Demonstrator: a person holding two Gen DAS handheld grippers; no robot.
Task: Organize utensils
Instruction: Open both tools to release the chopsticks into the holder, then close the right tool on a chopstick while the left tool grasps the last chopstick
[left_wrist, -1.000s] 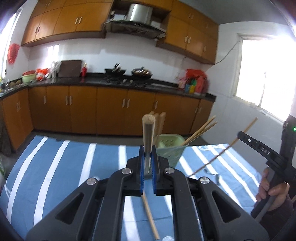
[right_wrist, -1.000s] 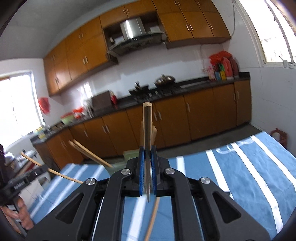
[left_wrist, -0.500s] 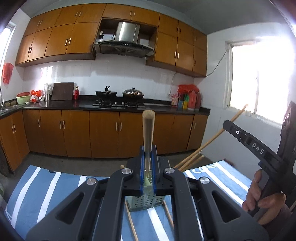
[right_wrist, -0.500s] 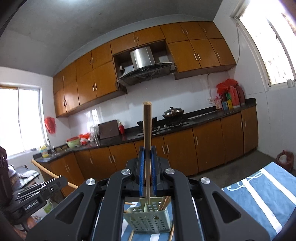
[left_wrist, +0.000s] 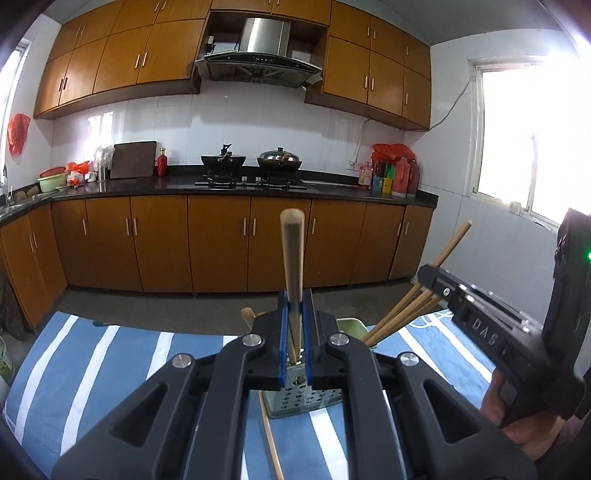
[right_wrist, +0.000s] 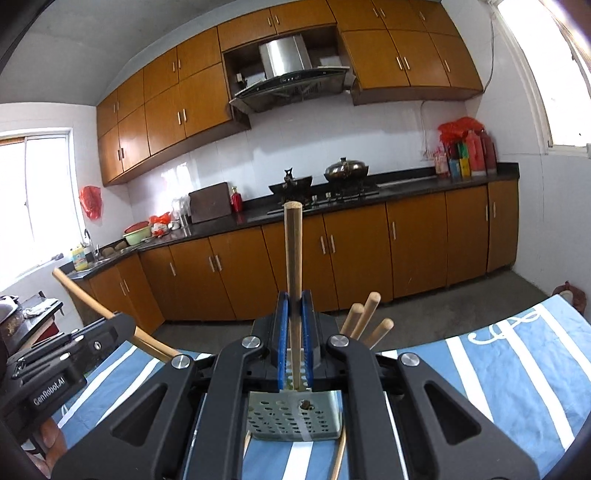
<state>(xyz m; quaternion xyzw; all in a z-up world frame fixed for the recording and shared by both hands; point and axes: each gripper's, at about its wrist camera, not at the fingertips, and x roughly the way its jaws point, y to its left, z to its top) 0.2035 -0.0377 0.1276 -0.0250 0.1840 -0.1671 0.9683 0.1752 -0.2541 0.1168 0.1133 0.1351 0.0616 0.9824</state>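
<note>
A kitchen with orange-brown cabinets is seen from two handheld grippers. At lower centre of the left wrist view, the left gripper (left_wrist: 295, 325) is pinched onto an upright wooden chopstick (left_wrist: 291, 266). At lower centre of the right wrist view, the right gripper (right_wrist: 294, 325) is clamped on another upright chopstick (right_wrist: 293, 266). Just beyond each set of jaws, a perforated utensil holder (right_wrist: 291, 417) holding more sticks is seen standing on a blue-and-white striped cloth (right_wrist: 517, 362). Loose chopsticks (left_wrist: 271, 439) are seen lying beside it.
</note>
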